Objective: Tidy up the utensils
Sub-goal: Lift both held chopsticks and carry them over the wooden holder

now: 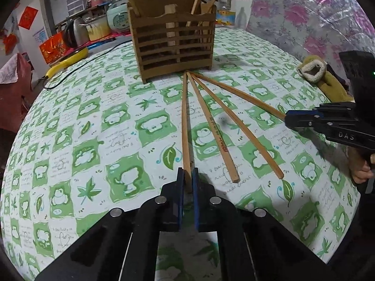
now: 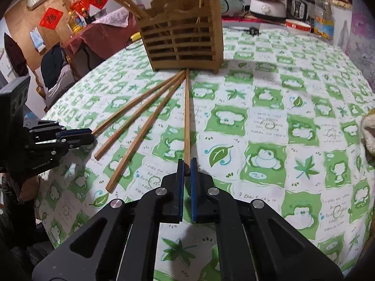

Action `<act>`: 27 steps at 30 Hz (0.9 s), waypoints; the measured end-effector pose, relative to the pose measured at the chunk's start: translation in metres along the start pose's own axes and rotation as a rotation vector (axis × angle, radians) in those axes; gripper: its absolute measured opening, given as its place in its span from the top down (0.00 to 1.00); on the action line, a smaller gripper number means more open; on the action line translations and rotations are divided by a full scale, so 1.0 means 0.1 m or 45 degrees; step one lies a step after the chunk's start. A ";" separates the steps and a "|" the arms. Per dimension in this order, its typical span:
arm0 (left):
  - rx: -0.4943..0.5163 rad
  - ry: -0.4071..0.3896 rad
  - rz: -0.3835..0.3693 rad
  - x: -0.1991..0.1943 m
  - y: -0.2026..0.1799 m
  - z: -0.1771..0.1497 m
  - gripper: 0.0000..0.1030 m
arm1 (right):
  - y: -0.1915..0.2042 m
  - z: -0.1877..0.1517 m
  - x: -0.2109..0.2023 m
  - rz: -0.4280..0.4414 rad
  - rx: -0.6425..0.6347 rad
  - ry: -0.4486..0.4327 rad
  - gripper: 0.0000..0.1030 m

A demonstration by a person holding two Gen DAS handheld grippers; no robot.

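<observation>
Four wooden chopsticks lie fanned on the green-and-white tablecloth, their far tips meeting at the foot of a slatted wooden holder (image 1: pixel 173 46) (image 2: pixel 185 44) that has several sticks standing in it. My left gripper (image 1: pixel 187 172) is shut on the near end of the leftmost chopstick (image 1: pixel 185 121); in the right wrist view the left gripper (image 2: pixel 92 133) comes in from the left edge. My right gripper (image 2: pixel 187 162) is shut on the near end of the rightmost chopstick (image 2: pixel 187 117) (image 1: pixel 239 96), and the right gripper (image 1: pixel 287 116) shows at the right. Two loose chopsticks (image 1: pixel 211 126) (image 1: pixel 236 126) lie between them.
A yellow fleece-lined glove (image 1: pixel 316 75) lies at the table's right side. A black cable (image 1: pixel 82 65) and a yellow object (image 1: pixel 68 62) sit at the far left edge. Behind the holder stand a plastic bottle (image 2: pixel 324 14), a kettle and rice cookers.
</observation>
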State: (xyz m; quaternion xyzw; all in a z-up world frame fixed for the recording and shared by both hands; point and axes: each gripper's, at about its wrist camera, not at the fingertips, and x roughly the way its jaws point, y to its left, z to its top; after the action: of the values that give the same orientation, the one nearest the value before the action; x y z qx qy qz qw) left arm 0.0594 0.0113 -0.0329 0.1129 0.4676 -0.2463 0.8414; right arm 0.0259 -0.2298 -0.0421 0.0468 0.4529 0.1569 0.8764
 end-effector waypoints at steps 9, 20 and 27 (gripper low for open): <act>-0.078 -0.127 0.068 -0.40 0.10 0.12 0.94 | 0.04 0.11 -0.34 -0.064 -0.025 -0.183 0.94; -0.084 -0.337 0.103 -1.06 0.09 0.77 0.94 | 0.11 0.71 -1.06 -0.067 -0.005 -0.476 0.94; -0.106 -0.363 0.059 -1.07 0.09 1.05 0.94 | 0.14 1.00 -1.07 -0.050 0.013 -0.512 0.94</act>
State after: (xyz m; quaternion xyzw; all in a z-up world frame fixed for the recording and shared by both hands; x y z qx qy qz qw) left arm 0.0935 0.0078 0.1133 0.0524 0.3505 -0.2207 0.9087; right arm 0.0452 -0.2445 0.1029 0.0728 0.2703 0.1252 0.9518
